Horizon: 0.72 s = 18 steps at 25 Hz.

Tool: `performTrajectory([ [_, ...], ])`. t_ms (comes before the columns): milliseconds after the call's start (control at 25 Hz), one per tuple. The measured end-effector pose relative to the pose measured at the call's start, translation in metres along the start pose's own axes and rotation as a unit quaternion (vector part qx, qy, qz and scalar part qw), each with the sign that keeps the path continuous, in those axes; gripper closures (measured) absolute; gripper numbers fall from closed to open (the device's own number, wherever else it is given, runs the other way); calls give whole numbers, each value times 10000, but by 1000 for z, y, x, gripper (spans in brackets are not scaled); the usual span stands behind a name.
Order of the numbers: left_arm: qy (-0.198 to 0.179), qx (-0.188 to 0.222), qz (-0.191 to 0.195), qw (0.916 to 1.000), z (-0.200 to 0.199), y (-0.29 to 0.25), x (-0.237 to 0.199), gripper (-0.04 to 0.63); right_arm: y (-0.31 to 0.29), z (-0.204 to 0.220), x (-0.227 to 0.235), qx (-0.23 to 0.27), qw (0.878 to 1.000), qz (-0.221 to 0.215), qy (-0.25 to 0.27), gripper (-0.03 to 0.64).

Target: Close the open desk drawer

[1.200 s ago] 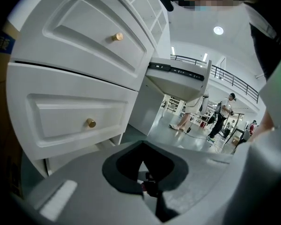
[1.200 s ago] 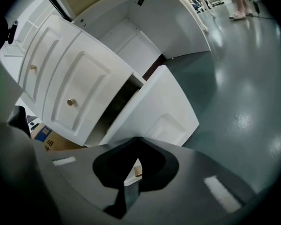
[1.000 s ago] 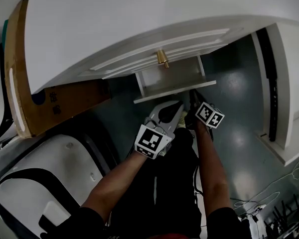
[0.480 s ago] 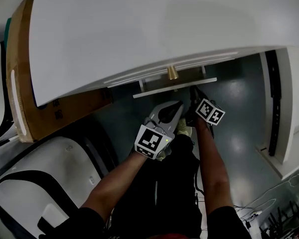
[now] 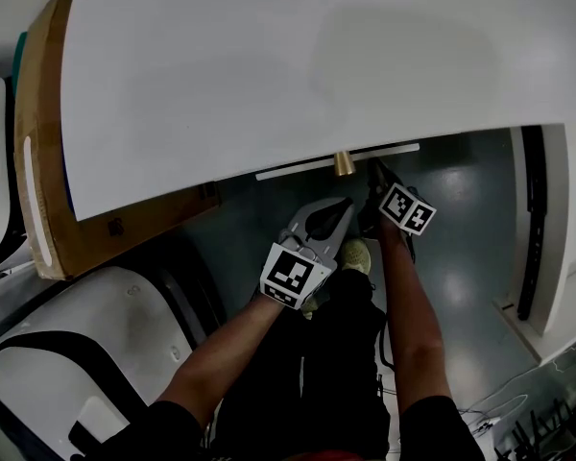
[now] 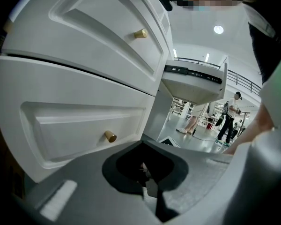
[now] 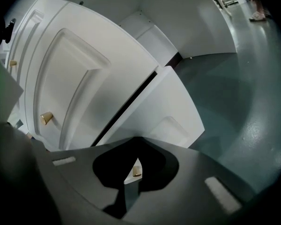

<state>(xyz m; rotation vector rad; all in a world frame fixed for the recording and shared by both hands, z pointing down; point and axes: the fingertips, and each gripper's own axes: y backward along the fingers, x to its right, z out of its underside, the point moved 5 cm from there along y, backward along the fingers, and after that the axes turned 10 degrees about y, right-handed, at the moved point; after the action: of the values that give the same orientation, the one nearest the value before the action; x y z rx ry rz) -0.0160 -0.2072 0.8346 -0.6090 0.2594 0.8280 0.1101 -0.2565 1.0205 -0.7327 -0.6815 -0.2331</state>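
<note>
Under the front edge of the white table (image 5: 269,75), the desk drawer (image 5: 307,169) shows only as a thin white strip with its brass knob (image 5: 343,164), so it looks nearly home. Its front runs left to right across the head view, and the remaining travel is straight away from the person. The right gripper (image 5: 372,173) is the nearer, its tip just beside the knob at the drawer front; whether it touches cannot be told. The left gripper (image 5: 338,209) sits a little behind. Both pairs of jaws are together and hold nothing.
</note>
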Motion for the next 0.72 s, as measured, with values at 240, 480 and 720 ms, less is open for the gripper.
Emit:
performTrajectory([
  [240, -30, 74, -21, 10000, -9, -4, -6, 595, -13, -11, -2, -10, 10000, -32, 21, 595],
  [480, -38, 133, -81, 9999, -14, -5, -11, 595, -18, -15, -2, -118, 9999, -67, 40, 597],
  [720, 49, 31, -62, 10000, -15, -2, -2, 595, -13, -19, -7, -139, 9998, -13, 157, 595],
])
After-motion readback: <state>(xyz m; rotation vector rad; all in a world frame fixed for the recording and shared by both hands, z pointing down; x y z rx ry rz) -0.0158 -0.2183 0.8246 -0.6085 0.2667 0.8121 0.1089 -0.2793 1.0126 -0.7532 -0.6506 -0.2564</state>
